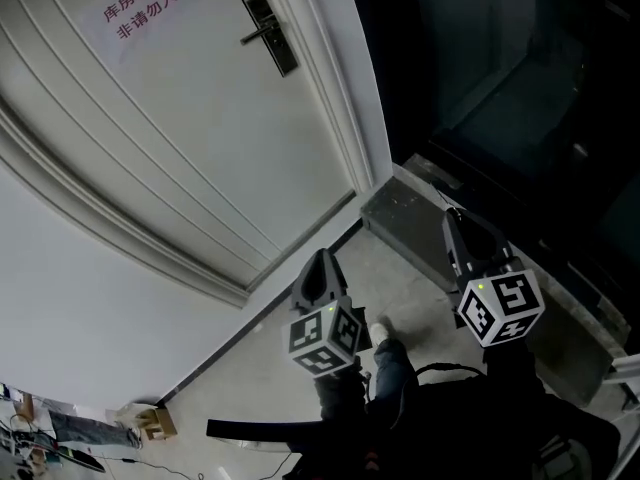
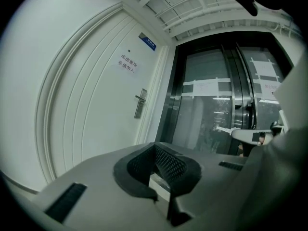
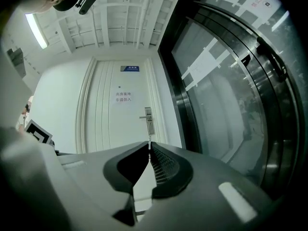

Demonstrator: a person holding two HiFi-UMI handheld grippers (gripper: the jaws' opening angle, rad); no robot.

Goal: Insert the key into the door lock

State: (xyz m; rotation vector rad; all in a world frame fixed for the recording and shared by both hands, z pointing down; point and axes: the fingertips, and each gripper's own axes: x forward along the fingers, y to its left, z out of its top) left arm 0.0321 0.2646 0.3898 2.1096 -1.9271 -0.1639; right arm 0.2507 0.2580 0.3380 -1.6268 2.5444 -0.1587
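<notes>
Far off to the left stands the door, and its lock is well apart from both our tools. We judge the task barely begun: the key is in hand, but the approach, the lining up and the push in are all left to do. Our right tool is clamped on the key, a thin sliver poking out at the jaw tips and pointing towards the lock. Our left tool is closed too, with nothing between its jaws

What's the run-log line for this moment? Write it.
right gripper: shut on key; left gripper: shut, empty; door lock: ahead, untouched; key: not inserted
</notes>
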